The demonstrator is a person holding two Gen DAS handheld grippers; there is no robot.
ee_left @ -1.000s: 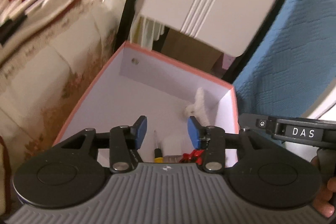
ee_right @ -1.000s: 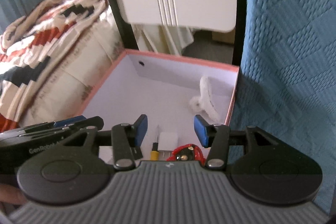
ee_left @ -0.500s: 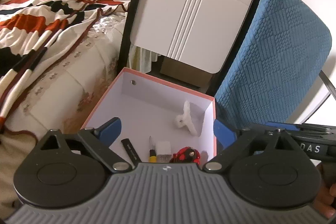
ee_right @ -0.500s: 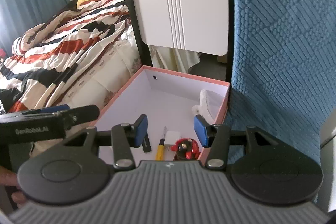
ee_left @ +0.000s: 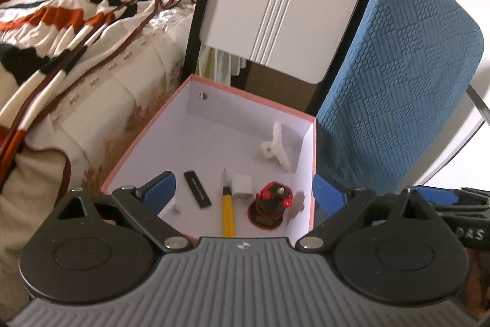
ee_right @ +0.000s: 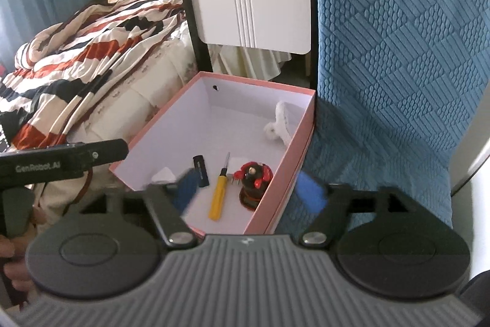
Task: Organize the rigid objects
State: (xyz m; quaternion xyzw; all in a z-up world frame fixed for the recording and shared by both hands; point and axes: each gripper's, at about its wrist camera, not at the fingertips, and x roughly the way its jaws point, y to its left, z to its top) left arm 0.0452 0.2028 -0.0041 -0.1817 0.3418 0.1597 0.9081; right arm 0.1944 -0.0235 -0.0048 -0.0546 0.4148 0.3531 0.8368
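you are holding both grippers above the near end of the pink box [ee_left: 147, 140]. your left gripper [ee_left: 245, 189] is standing wide open with nothing between its blue pads. your right gripper [ee_right: 249, 189] is opening, its pads blurred, also gripping nothing. in the box, a black stick [ee_left: 197, 189], yellow screwdriver [ee_left: 228, 210], white plug [ee_left: 242, 186] and red-black toy [ee_left: 271, 204] are lying side by side, with a white clip [ee_left: 274, 147] at 1 o'clock from them.
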